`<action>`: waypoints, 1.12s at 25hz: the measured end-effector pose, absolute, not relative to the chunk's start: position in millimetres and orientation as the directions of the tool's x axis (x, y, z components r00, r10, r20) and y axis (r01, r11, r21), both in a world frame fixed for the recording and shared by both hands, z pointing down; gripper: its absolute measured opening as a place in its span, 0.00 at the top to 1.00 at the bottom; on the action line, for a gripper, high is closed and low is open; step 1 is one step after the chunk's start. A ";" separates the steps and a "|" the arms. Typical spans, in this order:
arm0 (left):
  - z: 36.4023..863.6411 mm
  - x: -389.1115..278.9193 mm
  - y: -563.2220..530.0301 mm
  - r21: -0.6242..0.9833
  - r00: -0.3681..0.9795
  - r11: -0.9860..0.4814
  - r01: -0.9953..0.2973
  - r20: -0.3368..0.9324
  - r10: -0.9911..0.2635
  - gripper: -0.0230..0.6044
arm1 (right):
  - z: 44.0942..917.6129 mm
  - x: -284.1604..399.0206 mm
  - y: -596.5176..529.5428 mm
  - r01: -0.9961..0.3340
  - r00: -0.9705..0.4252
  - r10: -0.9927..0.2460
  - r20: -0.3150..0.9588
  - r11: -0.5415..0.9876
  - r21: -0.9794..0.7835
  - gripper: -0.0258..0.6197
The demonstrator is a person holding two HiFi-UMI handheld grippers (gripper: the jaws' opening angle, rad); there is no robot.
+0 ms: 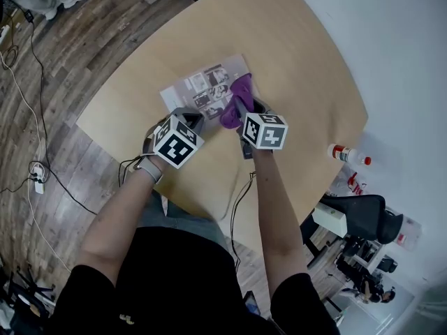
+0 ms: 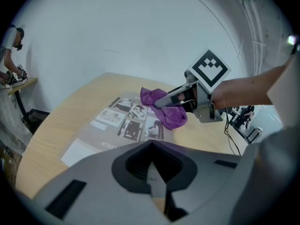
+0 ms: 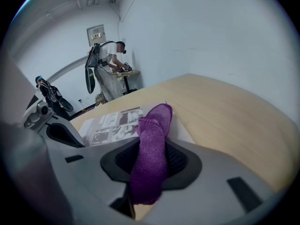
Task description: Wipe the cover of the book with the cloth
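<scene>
R gripper [image 1: 237, 109] clamped on cloth [image 1: 242, 88], mid-frame: soft, limp; pinch a bunched fold. L gripper [image 1: 190, 117] jaws together by book [image 1: 199, 88], thin, prob. slippy cover.

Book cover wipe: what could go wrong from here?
1. The cloth is bunched into a narrow fold in the right hand-held gripper, so its jaw tips might scrape the book, and little of the cover gets wiped.
2. The shut left hand-held gripper sits only at the book's near edge, so a sideways stroke may slide or twist the book.
</scene>
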State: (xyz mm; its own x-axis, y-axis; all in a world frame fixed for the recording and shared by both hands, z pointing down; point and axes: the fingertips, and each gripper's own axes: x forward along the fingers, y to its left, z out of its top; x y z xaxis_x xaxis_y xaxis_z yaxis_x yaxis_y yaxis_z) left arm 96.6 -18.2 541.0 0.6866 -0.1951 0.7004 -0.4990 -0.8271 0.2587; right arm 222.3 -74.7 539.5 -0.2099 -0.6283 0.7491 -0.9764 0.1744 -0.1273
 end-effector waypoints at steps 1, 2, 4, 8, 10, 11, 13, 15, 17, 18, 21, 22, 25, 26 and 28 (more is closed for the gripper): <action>541.2 96.5 -18.0 0.259 0.687 -0.827 -0.498 0.701 -0.194 0.93 | 539.7 225.9 -75.0 -0.978 -0.203 -0.631 0.749 0.163 -0.129 0.76; 541.1 96.7 -17.8 0.259 0.686 -0.828 -0.498 0.701 -0.194 0.93 | 539.6 229.6 -75.6 -0.980 -0.198 -0.632 0.750 0.154 -0.129 0.76; 540.3 97.3 -17.7 0.258 0.686 -0.828 -0.498 0.701 -0.195 0.93 | 538.8 236.7 -78.0 -0.982 -0.189 -0.630 0.753 0.143 -0.127 0.76; 540.0 97.2 -17.4 0.261 0.688 -0.829 -0.494 0.701 -0.189 0.93 | 538.4 251.2 -87.1 -0.986 -0.166 -0.623 0.764 0.113 -0.121 0.76; 540.4 97.5 -17.6 0.259 0.688 -0.831 -0.492 0.700 -0.190 0.93 | 538.7 258.4 -93.5 -0.988 -0.152 -0.623 0.767 0.096 -0.119 0.76; 540.5 97.5 -17.8 0.257 0.688 -0.832 -0.492 0.700 -0.190 0.93 | 538.9 261.0 -97.2 -0.989 -0.147 -0.623 0.768 0.089 -0.117 0.76; 540.5 97.0 -18.1 0.256 0.688 -0.833 -0.491 0.701 -0.190 0.93 | 538.8 263.9 -105.1 -0.990 -0.142 -0.624 0.769 0.082 -0.116 0.76; 540.4 96.7 -17.9 0.259 0.688 -0.833 -0.490 0.701 -0.187 0.93 | 538.6 265.1 -112.7 -0.990 -0.139 -0.623 0.770 0.083 -0.111 0.76; 540.7 97.0 -17.5 0.262 0.689 -0.833 -0.488 0.701 -0.183 0.93 | 539.1 265.8 -119.7 -0.990 -0.137 -0.617 0.775 0.090 -0.104 0.75; 540.8 97.2 -17.3 0.262 0.689 -0.833 -0.487 0.701 -0.183 0.93 | 539.7 265.9 -122.8 -0.990 -0.137 -0.612 0.779 0.094 -0.101 0.75; 539.8 97.6 -16.8 0.257 0.690 -0.836 -0.484 0.700 -0.184 0.93 | 540.8 265.3 -130.5 -0.991 -0.136 -0.597 0.791 0.098 -0.096 0.75; 539.3 97.5 -16.8 0.256 0.690 -0.837 -0.484 0.700 -0.185 0.93 | 540.8 264.5 -133.1 -0.990 -0.138 -0.592 0.794 0.098 -0.098 0.75; 538.6 96.8 -18.0 0.254 0.690 -0.836 -0.487 0.699 -0.189 0.93 | 541.3 259.9 -141.5 -0.987 -0.158 -0.578 0.801 0.105 -0.119 0.75; 538.6 96.8 -18.5 0.254 0.690 -0.835 -0.489 0.698 -0.192 0.93 | 541.5 258.7 -144.1 -0.986 -0.165 -0.575 0.802 0.108 -0.125 0.75; 538.6 97.4 -18.7 0.254 0.690 -0.833 -0.492 0.697 -0.195 0.93 | 541.3 257.1 -148.1 -0.984 -0.175 -0.572 0.802 0.118 -0.131 0.75</action>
